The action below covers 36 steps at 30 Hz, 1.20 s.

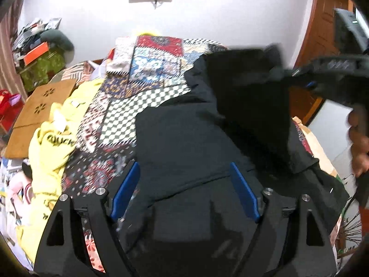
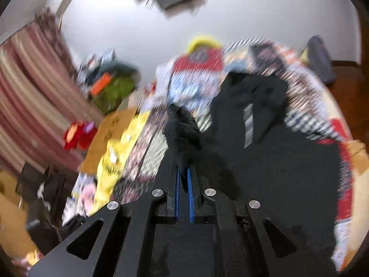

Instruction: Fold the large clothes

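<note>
A large black garment (image 1: 196,143) lies spread on a patchwork bedspread (image 1: 147,69). My left gripper (image 1: 184,168) is open, its blue pads wide apart just over the garment's near part. My right gripper (image 2: 183,161) is shut on a bunched fold of the black garment (image 2: 182,127) and holds it lifted above the rest of the cloth (image 2: 288,173). In the left wrist view the right gripper (image 1: 299,73) shows at the upper right, carrying a raised flap of the garment (image 1: 249,87). The right wrist view is blurred by motion.
A yellow garment (image 1: 50,152) lies crumpled at the bed's left side, next to a brown cardboard board (image 1: 39,110). A cluttered green box (image 1: 41,67) and a striped curtain (image 2: 27,106) stand at the left. A wooden door (image 1: 322,30) is at the right.
</note>
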Each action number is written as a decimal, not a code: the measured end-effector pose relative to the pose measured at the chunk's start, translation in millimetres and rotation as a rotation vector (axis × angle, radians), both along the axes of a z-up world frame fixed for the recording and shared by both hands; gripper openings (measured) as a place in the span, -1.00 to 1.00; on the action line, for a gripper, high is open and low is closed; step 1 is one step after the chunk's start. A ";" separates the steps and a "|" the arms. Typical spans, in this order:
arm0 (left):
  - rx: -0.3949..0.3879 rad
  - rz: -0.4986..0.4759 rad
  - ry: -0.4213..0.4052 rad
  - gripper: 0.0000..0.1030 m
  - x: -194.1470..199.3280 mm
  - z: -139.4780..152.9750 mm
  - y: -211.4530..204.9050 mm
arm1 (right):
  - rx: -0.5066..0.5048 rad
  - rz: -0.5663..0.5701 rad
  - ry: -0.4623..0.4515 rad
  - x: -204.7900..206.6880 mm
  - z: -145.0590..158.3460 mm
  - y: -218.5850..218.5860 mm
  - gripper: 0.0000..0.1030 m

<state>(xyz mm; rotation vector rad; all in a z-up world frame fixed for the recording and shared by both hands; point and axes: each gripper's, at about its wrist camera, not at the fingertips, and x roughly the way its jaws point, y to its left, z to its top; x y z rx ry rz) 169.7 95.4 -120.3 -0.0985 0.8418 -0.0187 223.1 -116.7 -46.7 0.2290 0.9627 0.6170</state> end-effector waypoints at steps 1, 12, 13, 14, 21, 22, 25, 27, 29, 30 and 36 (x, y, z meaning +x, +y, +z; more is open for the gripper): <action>0.000 0.008 0.010 0.54 -3.5 -2.6 5.5 | -0.017 0.035 0.036 -2.4 -15.2 15.4 -0.89; -0.165 0.104 0.129 0.54 -22.2 -38.9 49.2 | -0.135 0.170 0.226 -18.4 -65.8 68.2 0.06; -0.202 0.109 0.141 0.54 -20.9 -42.2 51.6 | -0.142 0.163 0.210 -18.7 -58.2 60.3 0.09; -0.223 0.111 0.147 0.54 -20.8 -43.3 52.5 | -0.146 0.154 0.192 -18.2 -51.4 53.5 0.16; -0.399 0.079 0.198 0.54 -1.9 -59.2 42.1 | -0.224 0.050 0.015 -15.3 -13.1 -0.2 0.35; -0.436 0.076 0.213 0.54 2.9 -64.6 40.0 | -0.245 0.036 -0.002 -14.2 -10.8 -6.1 0.36; -0.496 0.077 0.250 0.50 14.1 -79.8 35.0 | -0.320 -0.036 -0.054 -11.8 -8.9 -43.9 0.38; -0.514 0.097 0.280 0.36 24.2 -91.7 31.9 | -0.364 -0.091 -0.063 -11.0 -13.5 -75.1 0.39; -0.506 0.116 0.294 0.25 31.3 -97.6 31.5 | -0.390 -0.127 -0.053 -11.7 -18.4 -96.3 0.39; -0.497 0.130 0.296 0.11 35.5 -100.1 30.7 | -0.409 -0.155 -0.038 -12.3 -25.6 -113.2 0.39; -0.293 0.151 0.246 -0.53 41.0 -83.7 15.0 | -0.464 -0.267 0.071 -14.9 -64.5 -178.7 0.39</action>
